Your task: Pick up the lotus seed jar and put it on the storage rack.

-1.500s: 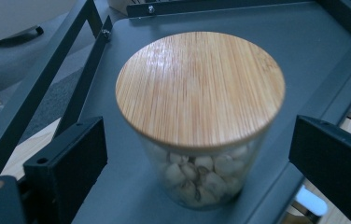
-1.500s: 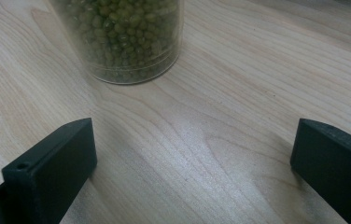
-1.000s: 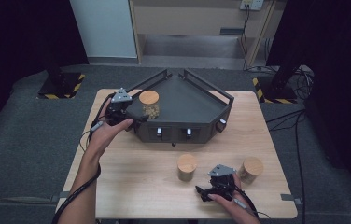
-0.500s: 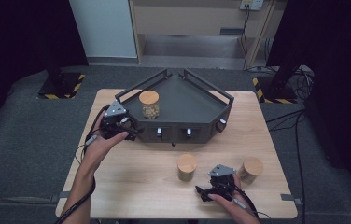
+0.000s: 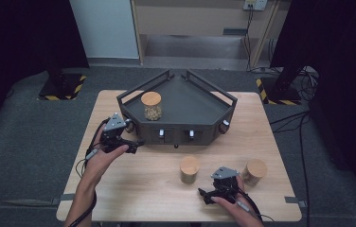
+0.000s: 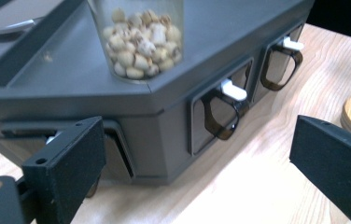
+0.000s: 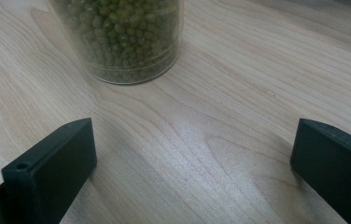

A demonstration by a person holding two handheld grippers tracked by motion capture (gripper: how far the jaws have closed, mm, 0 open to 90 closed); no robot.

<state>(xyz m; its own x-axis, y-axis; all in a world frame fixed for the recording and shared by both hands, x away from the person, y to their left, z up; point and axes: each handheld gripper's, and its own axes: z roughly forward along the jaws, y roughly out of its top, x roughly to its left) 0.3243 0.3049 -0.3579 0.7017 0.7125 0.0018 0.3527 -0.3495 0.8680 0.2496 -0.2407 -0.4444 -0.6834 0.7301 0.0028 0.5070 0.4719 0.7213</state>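
Tabletop: jar (image 7: 122, 39) beyond right gripper (image 7: 192, 163)

Your left claw (image 5: 136, 143) sits low at the desk's left, jaws spread wide with nothing between them. Your right claw (image 5: 203, 195) rests near the front edge, jaws likewise wide apart and empty.

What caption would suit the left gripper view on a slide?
Open left gripper facing a dark tray stand that carries a jar of pale puffed snacks.
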